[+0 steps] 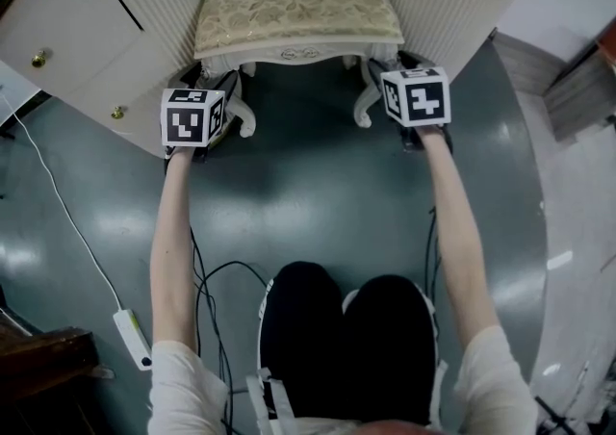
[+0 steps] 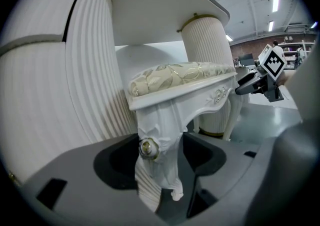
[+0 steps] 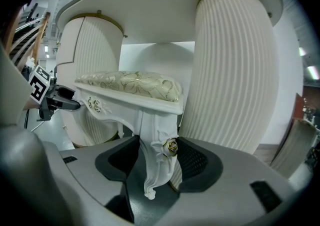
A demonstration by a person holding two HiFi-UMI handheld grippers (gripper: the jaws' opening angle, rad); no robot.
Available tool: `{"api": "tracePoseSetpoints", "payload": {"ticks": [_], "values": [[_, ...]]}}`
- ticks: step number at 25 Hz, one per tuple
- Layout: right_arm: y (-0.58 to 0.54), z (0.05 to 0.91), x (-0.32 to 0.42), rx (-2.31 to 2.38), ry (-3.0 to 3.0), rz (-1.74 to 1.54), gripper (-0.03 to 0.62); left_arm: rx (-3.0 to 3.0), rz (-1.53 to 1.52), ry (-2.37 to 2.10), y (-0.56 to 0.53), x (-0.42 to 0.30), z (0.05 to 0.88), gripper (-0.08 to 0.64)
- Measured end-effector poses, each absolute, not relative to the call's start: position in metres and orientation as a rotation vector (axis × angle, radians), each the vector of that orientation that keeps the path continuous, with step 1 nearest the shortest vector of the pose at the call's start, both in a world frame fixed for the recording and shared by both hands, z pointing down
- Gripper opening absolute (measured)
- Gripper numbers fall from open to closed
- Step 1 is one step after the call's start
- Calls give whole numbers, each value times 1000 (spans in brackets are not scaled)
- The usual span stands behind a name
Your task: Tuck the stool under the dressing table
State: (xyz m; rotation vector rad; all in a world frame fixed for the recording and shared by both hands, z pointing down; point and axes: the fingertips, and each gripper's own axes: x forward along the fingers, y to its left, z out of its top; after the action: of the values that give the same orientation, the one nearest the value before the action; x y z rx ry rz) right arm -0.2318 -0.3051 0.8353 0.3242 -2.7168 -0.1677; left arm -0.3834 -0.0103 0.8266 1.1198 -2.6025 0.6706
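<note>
Floor: glossy dark grey-green floor (image 1: 308, 202) ran under everything I watched in the head view.
Stool: the stool (image 1: 298, 5) stood in the gap between the two fluted pedestals, its patterned cream cushion facing up. In both gripper views I saw it (image 2: 182, 77) (image 3: 130, 82) sitting beneath the table's top. Its near legs stood about level with the pedestals' fronts.
Near left leg: the carved white leg (image 2: 157, 170) with a gold rosette filled the space between my left jaws.
Near right leg: its twin (image 3: 152, 170), also with a gold rosette, sat between my right jaws.
Left gripper: the left gripper (image 1: 219, 87) (image 2: 160, 155) was clamped on the near left leg, pads pressed against both sides. I could also see it across the stool in the right gripper view (image 3: 50, 97).
Right gripper: the right gripper (image 1: 383, 72) (image 3: 157, 162) was clamped on the near right leg in the same way, and showed in the left gripper view (image 2: 265, 72).
Dressing table: white dressing table (image 1: 106, 19) (image 2: 150, 5) (image 3: 165, 10), ribbed rounded pedestals on each side, gold knobs (image 1: 38, 59) on the left one.
Operator: both arms were stretched forward, and knees in black trousers (image 1: 346, 337) showed at the bottom of the head view.
Cables: a white power strip (image 1: 132, 339) and its cord lay on the floor at left, with black cables (image 1: 207, 298) beside the knees.
</note>
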Motion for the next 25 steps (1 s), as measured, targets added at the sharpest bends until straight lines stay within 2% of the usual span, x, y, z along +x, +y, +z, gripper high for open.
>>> {"api": "tracePoseSetpoints", "payload": {"ticks": [14,17,21,22,23,24,25], "values": [[-311,833,-256,314,-2730,-144,250,1068,573,-2709,-15,-401,826,281],[-310,832,-243,371,-2749,-117,250,998,500,-2732,-9,-388,840,281],[-285,858,-213,353,-2723,-238,250,959,455,-2739,9,-352,869,281],[-276,869,-207,332,-2722,-261,228,946,427,-2733,14,-343,880,279],[-269,880,-201,325,-2724,-262,132,925,404,-2732,18,-336,892,259],[-264,892,-195,328,-2727,-245,35,892,390,-2737,23,-331,905,151],[-260,905,-190,330,-2729,-219,13,855,388,-2741,27,-326,918,35]]}}
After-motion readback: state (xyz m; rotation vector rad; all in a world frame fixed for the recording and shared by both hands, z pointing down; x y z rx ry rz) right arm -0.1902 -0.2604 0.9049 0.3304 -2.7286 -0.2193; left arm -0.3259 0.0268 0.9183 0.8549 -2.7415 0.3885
